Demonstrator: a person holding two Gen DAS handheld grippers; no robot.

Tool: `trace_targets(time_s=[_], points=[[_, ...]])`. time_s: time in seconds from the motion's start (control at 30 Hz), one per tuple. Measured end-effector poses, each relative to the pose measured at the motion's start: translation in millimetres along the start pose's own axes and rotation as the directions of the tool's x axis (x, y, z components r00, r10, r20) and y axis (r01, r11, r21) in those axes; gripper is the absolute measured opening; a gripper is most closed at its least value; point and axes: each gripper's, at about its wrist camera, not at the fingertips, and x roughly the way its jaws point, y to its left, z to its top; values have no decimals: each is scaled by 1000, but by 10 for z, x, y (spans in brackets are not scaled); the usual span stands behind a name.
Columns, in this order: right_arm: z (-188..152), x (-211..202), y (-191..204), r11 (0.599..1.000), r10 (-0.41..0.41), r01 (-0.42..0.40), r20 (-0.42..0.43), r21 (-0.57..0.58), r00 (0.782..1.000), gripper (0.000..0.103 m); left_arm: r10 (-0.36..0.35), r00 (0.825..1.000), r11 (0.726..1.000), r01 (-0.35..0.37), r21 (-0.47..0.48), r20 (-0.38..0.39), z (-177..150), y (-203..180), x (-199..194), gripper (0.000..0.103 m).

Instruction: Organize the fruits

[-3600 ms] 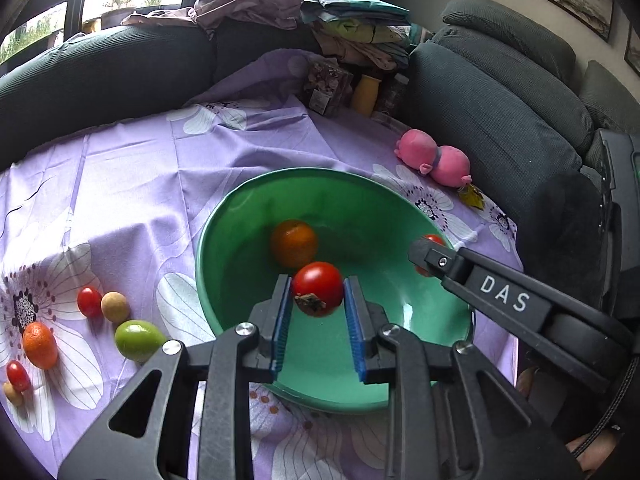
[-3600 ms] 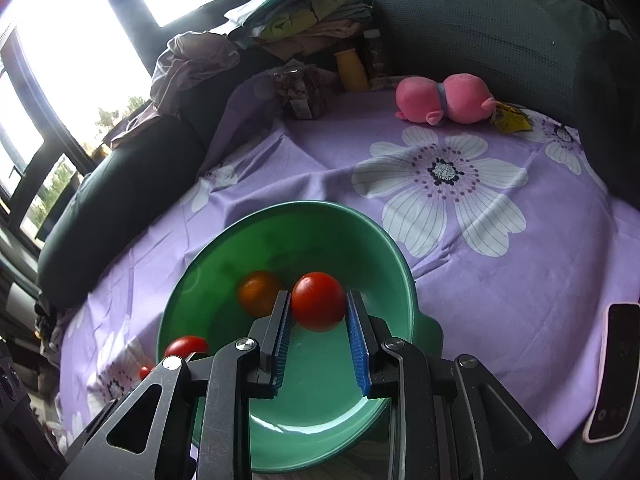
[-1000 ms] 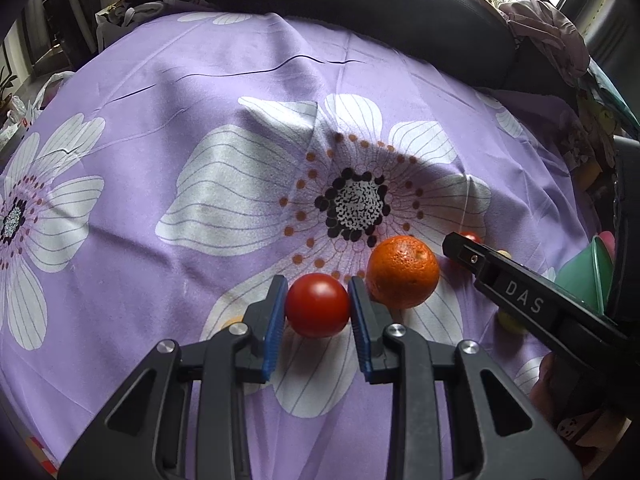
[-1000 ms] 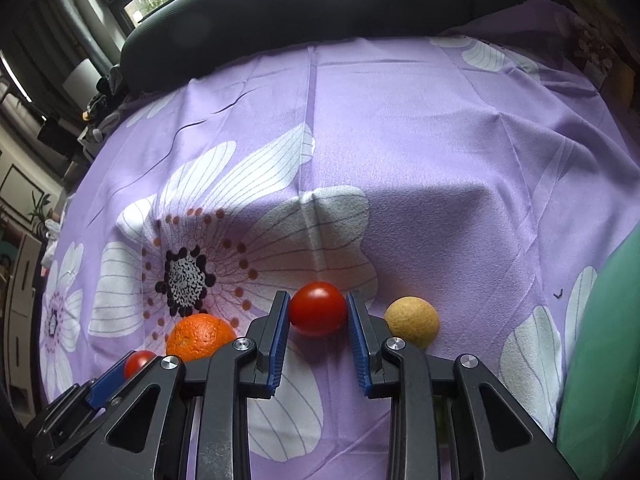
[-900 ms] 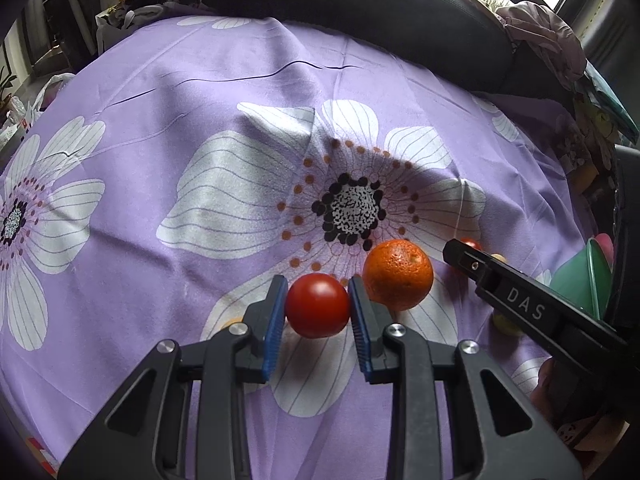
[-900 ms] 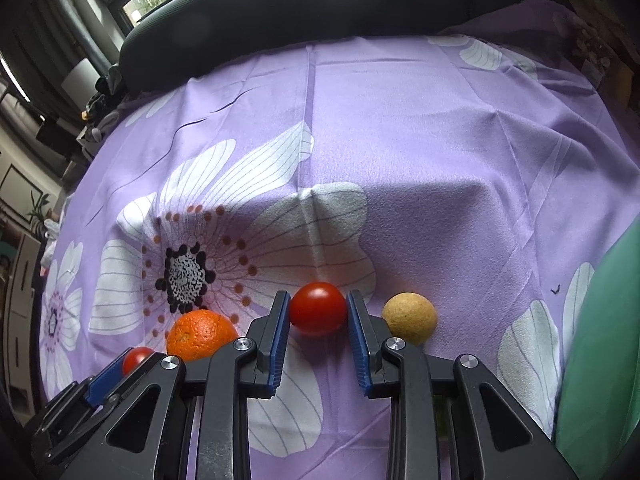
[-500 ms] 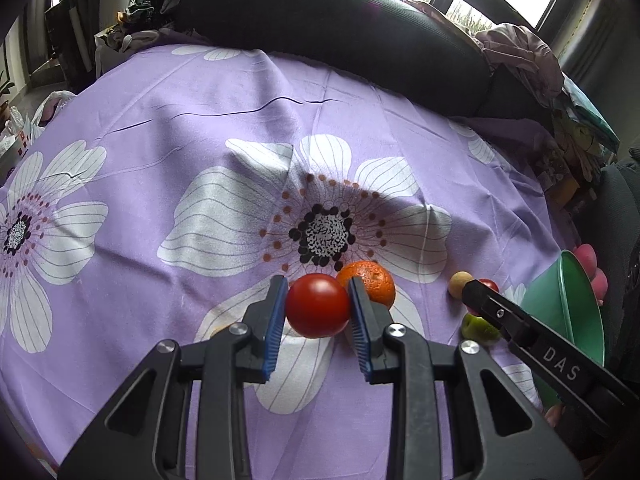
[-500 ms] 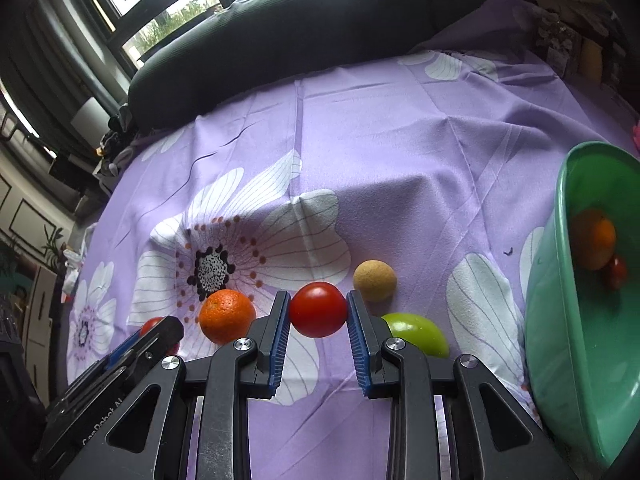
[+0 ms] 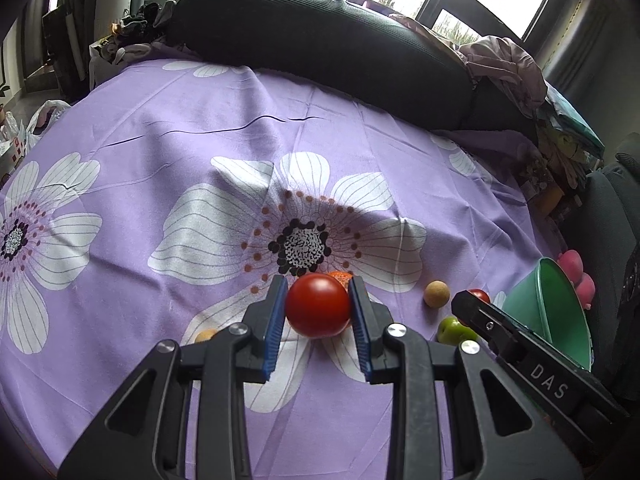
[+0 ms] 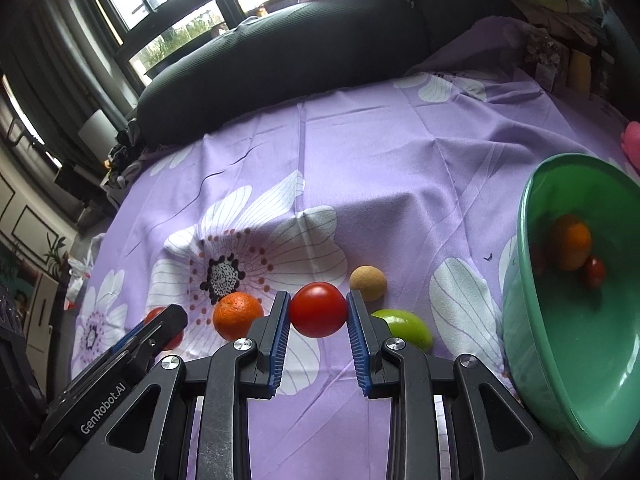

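My left gripper point(image 9: 318, 306) is shut on a red tomato point(image 9: 316, 303), held above the purple flowered cloth. My right gripper point(image 10: 318, 310) is shut on another red tomato point(image 10: 318, 309), also lifted off the cloth. On the cloth lie an orange point(image 10: 237, 315), a tan round fruit point(image 10: 367, 278) and a green fruit point(image 10: 404, 328). The green bowl point(image 10: 528, 320) at the right holds an orange point(image 10: 570, 242) and a small tomato point(image 10: 595, 272). In the left wrist view the bowl point(image 9: 560, 312) is at the far right, behind the right gripper's finger.
A small yellowish fruit point(image 9: 206, 335) lies left of the left gripper. A dark sofa point(image 9: 340, 52) curves round the back of the table. A pink plush toy point(image 9: 578, 276) sits beyond the bowl. Clothes and clutter point(image 10: 560, 52) pile up at the back right.
Both grippers have risen and pulled back from the cloth with their tomatoes. The fruits on the cloth look smaller and the bowl has come further into view at the right.
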Motion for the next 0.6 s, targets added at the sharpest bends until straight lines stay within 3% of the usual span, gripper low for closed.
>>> trace_targets(time_s=[0.6], points=[[26, -109, -85, 999, -31, 30, 33, 19, 999, 30, -25, 999, 997, 24, 69, 24, -64, -293, -7, 31]])
